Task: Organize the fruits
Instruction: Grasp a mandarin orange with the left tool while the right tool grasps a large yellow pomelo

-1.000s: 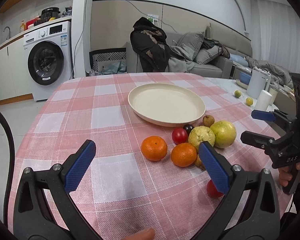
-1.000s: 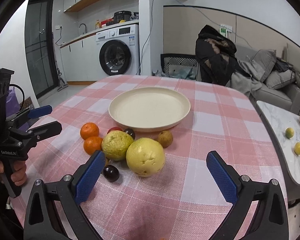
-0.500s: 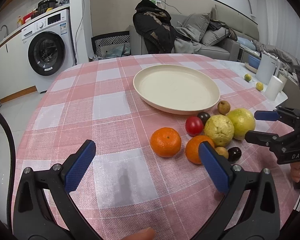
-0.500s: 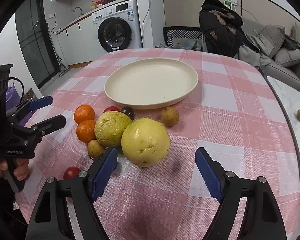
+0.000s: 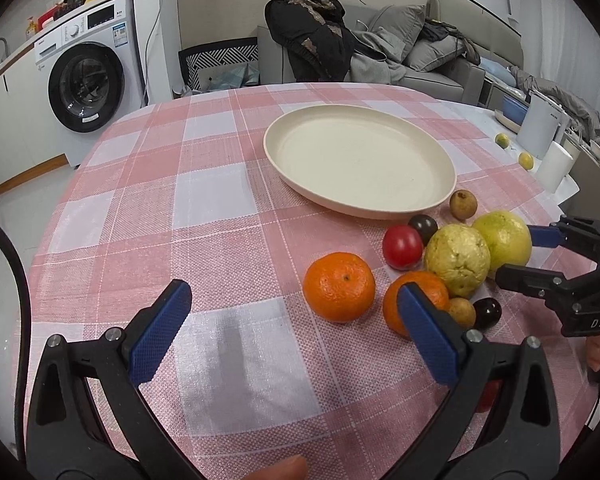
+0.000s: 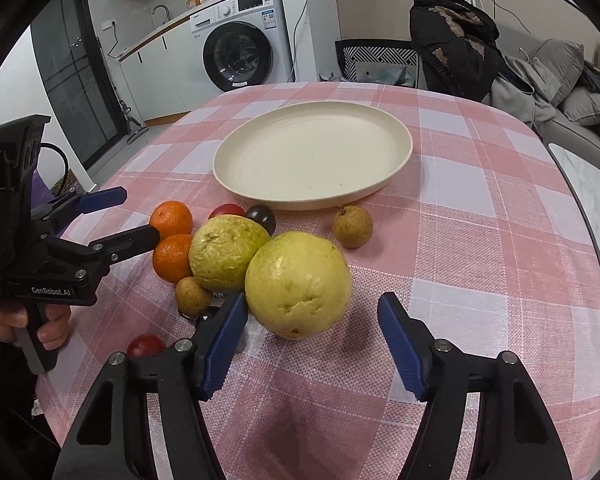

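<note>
An empty cream plate (image 5: pixel 360 160) (image 6: pixel 312 156) sits mid-table. In front of it lies a cluster of fruit: two oranges (image 5: pixel 339 286) (image 6: pixel 171 219), two yellow-green guavas (image 6: pixel 298 284) (image 5: pixel 458 254), a red tomato (image 5: pixel 402 247), dark plums (image 5: pixel 423 225) and small brown fruits (image 6: pixel 352 226). My left gripper (image 5: pixel 296 332) is open, low over the cloth, just short of the near orange. My right gripper (image 6: pixel 312 340) is open, its fingers on either side of the big guava, not touching it.
The round table has a pink checked cloth (image 5: pixel 204 200). A washing machine (image 5: pixel 88 80) stands back left, a sofa with clothes (image 5: pixel 400 52) behind. A side counter (image 5: pixel 548 152) holds white containers and two small limes. A second red tomato (image 6: pixel 145 345) lies near the table's front edge.
Both grippers have moved forward and down toward the fruit. The right gripper's fingers have narrowed and now straddle the big guava. No fruit has moved.
</note>
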A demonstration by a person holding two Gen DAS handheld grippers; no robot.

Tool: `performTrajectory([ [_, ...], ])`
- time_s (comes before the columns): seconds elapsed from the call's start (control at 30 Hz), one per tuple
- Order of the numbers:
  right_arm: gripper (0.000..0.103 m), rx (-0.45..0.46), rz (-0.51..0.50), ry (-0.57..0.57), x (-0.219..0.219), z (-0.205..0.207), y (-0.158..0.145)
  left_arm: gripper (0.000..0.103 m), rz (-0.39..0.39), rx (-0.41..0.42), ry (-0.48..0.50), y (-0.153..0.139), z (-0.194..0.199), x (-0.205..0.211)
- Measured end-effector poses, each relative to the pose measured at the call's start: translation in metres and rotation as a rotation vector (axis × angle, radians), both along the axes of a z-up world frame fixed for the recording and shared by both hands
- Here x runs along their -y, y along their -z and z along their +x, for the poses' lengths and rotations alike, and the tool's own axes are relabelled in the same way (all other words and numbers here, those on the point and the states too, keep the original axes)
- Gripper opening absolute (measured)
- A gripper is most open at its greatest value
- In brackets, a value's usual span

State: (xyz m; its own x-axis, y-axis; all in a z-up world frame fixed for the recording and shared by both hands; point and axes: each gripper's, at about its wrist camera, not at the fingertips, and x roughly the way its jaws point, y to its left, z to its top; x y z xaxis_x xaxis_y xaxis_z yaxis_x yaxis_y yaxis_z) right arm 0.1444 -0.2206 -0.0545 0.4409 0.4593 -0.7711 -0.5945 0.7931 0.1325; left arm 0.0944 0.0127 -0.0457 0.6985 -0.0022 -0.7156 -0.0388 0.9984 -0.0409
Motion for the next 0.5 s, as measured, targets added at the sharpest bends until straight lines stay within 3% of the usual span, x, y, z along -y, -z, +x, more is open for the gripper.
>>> performTrajectory([
  [0.23,0.058,0.003,-0.007,-0.024,-0.006,0.000,0.001,0.097,-0.018,-0.025,0.004,0.003,0.011,-0.005],
  [0.5,0.054,0.000,-0.006,-0.029,-0.006,-0.001,0.002,0.077,-0.048,-0.049,0.038,0.007,0.016,-0.006],
])
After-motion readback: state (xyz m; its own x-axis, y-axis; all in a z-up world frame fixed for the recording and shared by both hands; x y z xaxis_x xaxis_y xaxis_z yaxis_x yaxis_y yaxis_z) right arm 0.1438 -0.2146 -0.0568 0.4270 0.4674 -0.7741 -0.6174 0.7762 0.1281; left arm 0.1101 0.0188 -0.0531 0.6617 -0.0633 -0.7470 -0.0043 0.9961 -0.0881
